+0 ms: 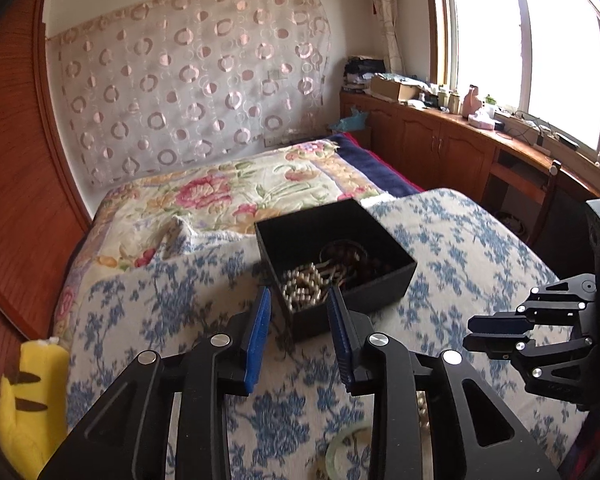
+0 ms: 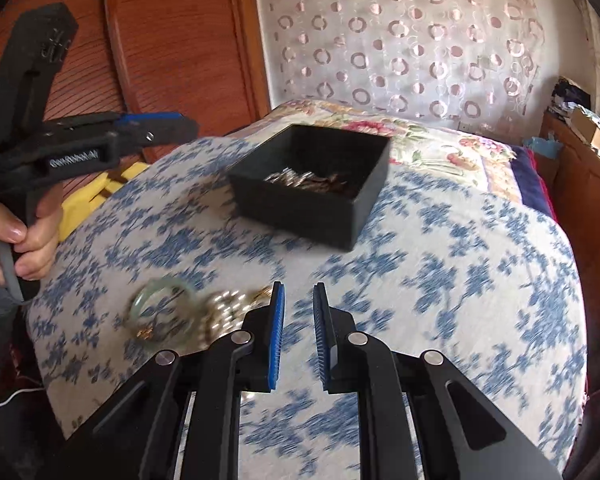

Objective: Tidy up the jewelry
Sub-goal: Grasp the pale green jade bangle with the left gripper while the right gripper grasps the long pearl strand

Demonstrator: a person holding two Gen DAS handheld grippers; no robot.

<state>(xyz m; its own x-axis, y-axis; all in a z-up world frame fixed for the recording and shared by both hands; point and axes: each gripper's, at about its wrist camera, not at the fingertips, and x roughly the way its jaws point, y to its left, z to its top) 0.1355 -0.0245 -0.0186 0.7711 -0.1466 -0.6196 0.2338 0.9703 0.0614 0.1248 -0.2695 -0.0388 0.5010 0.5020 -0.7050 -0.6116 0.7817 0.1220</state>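
Note:
A black square box (image 1: pixel 374 280) (image 2: pixel 300 212) sits on a blue-flowered cloth and holds beaded bracelets (image 1: pixel 306 286) (image 2: pixel 308 180), silver and dark brown. My left gripper (image 1: pixel 298 300) is open and empty, just short of the box's near corner. My right gripper (image 2: pixel 299 300) is open and empty, low over the cloth in front of the box; it also shows in the left wrist view (image 1: pixel 472 332). A pale green jade bangle (image 2: pixel 162 312) (image 1: pixel 348 454) and a pearl bead bracelet (image 2: pixel 224 308) lie on the cloth left of the right gripper, blurred.
The blue-flowered cloth (image 2: pixel 460 260) covers a round-looking surface beside a bed with a floral quilt (image 1: pixel 220 196). A yellow plush toy (image 1: pixel 32 404) lies at the left edge. A wooden cabinet with clutter (image 1: pixel 440 128) runs under the window.

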